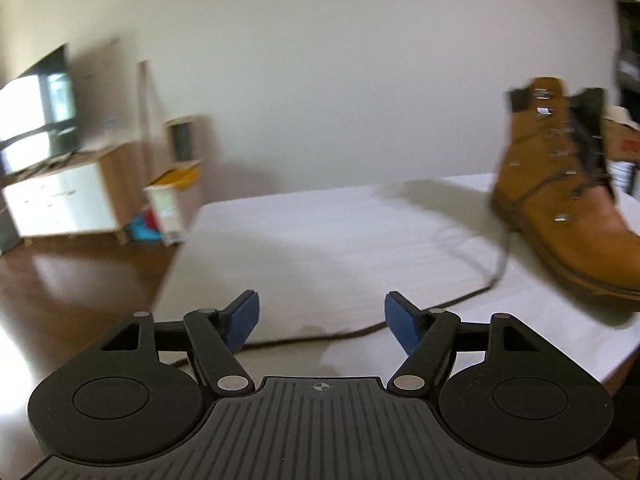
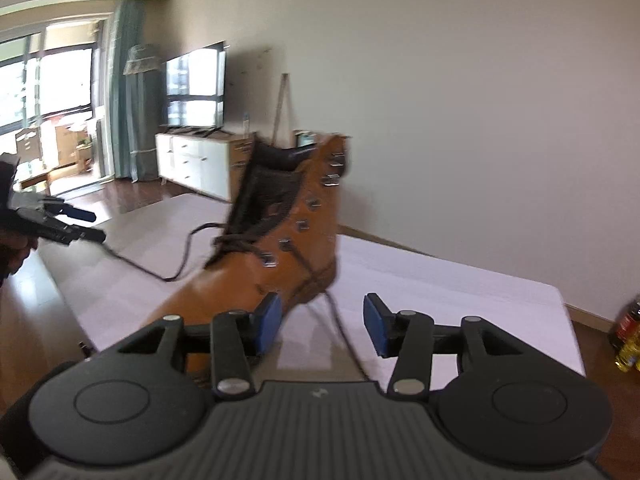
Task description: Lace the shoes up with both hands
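In the left wrist view, the left hand-held gripper point(image 1: 322, 322) stands wide apart, its two blue rubber pads point(image 1: 242, 322) bare, with nothing pinched between them. It hovers over the near edge of the bench point(image 1: 320, 240), a flat top under a smooth white cover. A thin dark brown lace point(image 1: 460, 300) lies slack on the cover, running behind the pads and curving away to the right toward the boot point(image 1: 560, 200). The boot stands at the far right of this view: tan matte leather, high ankle, dark padded collar, small metal hooks in a row up the front and a thick ridged sole. The picture is blurred.

In the right wrist view, that same left hand-held gripper point(image 2: 86, 224) shows at the far left edge, held in a person's hand point(image 2: 12, 240), with the lace trailing on the bench just beside its tips. The boot point(image 2: 280, 240) stands in the middle of the bench point(image 2: 460, 292), its toe toward the camera and its tongue gaping. The right hand-held gripper point(image 2: 323, 322) is about half open and holds nothing; its left blue pad point(image 2: 270, 322) sits just beside the boot's heel, though I cannot tell whether it touches. A second lace end point(image 2: 344, 336) runs down from the boot between the two pads, untouched by either.
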`<action>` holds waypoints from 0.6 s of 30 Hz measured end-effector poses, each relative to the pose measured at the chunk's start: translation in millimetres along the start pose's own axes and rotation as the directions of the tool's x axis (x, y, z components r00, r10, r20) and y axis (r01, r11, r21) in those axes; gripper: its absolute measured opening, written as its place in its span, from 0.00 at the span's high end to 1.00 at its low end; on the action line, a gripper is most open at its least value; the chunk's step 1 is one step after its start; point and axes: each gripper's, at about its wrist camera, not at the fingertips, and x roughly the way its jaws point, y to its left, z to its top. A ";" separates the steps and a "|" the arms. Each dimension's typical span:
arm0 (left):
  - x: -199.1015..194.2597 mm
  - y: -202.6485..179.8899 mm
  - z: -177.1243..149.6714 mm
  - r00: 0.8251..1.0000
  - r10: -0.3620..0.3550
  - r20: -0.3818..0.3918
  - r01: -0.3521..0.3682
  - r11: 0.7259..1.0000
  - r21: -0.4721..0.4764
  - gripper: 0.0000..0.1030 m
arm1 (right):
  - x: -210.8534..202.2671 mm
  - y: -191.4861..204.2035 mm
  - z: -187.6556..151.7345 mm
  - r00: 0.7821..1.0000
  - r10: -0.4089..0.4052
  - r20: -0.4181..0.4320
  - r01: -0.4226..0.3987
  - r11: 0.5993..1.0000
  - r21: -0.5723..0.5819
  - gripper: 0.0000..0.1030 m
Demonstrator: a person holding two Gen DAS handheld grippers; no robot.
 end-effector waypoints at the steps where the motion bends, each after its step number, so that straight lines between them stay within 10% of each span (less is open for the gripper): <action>1: -0.9 4.5 -1.9 1.000 0.016 -0.002 -0.016 1.000 -0.008 0.23 | 3.0 4.5 1.1 1.000 0.013 -0.002 -0.013 1.000 -0.007 0.49; 9: -6.5 53.4 -21.5 0.986 0.161 -0.043 -0.165 0.981 -0.104 0.17 | 20.3 55.5 34.2 0.978 0.208 0.011 -0.206 0.972 -0.113 0.49; 18: -25.1 76.2 -24.0 0.983 0.184 -0.017 -0.184 0.968 -0.170 0.10 | 106.7 137.3 83.3 0.882 0.454 -0.126 -0.471 0.855 -0.216 0.66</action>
